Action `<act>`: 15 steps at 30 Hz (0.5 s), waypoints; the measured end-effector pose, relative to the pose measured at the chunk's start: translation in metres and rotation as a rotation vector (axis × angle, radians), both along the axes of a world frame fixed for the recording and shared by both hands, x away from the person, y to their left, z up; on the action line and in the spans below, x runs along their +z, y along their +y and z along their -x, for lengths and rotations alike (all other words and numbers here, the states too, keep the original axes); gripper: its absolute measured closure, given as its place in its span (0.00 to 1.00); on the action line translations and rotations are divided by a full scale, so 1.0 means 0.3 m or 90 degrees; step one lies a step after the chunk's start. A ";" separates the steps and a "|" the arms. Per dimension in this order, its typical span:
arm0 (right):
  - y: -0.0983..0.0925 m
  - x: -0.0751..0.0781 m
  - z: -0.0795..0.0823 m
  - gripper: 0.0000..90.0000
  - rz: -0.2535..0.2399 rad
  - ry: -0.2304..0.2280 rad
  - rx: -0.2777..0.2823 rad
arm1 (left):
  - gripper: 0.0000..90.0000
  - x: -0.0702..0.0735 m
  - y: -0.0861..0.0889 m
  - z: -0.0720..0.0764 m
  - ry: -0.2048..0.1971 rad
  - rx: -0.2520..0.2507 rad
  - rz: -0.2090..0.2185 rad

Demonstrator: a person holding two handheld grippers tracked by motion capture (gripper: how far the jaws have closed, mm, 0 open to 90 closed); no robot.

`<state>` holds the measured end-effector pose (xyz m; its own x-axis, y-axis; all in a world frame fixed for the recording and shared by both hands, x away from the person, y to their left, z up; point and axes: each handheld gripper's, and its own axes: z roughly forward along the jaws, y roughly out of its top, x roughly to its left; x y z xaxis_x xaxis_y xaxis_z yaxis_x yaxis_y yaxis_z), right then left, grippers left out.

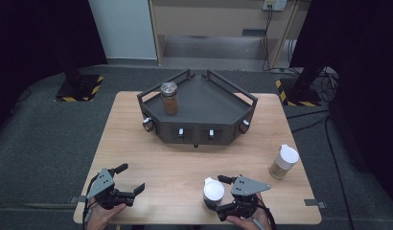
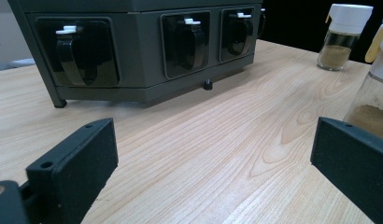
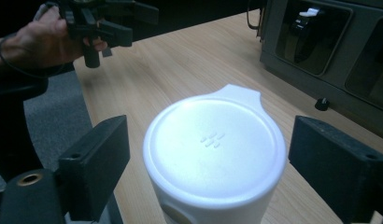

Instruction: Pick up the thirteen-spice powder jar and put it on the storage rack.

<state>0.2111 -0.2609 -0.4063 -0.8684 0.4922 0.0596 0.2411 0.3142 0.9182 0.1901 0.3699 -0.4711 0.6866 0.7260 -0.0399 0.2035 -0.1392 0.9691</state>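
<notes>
My right hand-held gripper (image 3: 206, 163) stands spread around the white-capped jar (image 3: 213, 154) at the worktop's (image 1: 185, 158) six o'clock edge, pads not yet touching, so I judge an off-centre squeeze could tip it toward me off the edge.

The high view looks forward and down from above the person's side onto the whole wooden table (image 1: 185, 163), with the dark rack (image 1: 197, 108) at 12 o'clock. The left gripper view sits low over the tabletop, facing the rack (image 2: 143, 46) at 11 o'clock. The right gripper view looks closely down on a white-lidded jar (image 3: 213, 149). All three views share the rack and the tabletop.
</notes>
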 end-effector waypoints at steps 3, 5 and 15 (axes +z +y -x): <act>0.003 -0.013 -0.001 0.18 -0.003 0.008 -0.006 | 0.00 0.000 0.000 0.000 0.000 0.000 0.000; 0.008 -0.021 0.000 0.19 -0.002 0.010 -0.008 | 0.00 0.001 0.000 0.000 0.000 0.000 -0.001; 0.043 -0.052 0.037 0.33 0.007 0.002 -0.042 | 0.00 0.002 -0.001 0.002 -0.002 -0.001 -0.003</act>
<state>0.2000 -0.2481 -0.4220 -0.8337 0.5494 0.0563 0.2642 0.3071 0.9143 0.1896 0.3698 -0.4705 0.6881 0.7248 -0.0344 0.2002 -0.1440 0.9691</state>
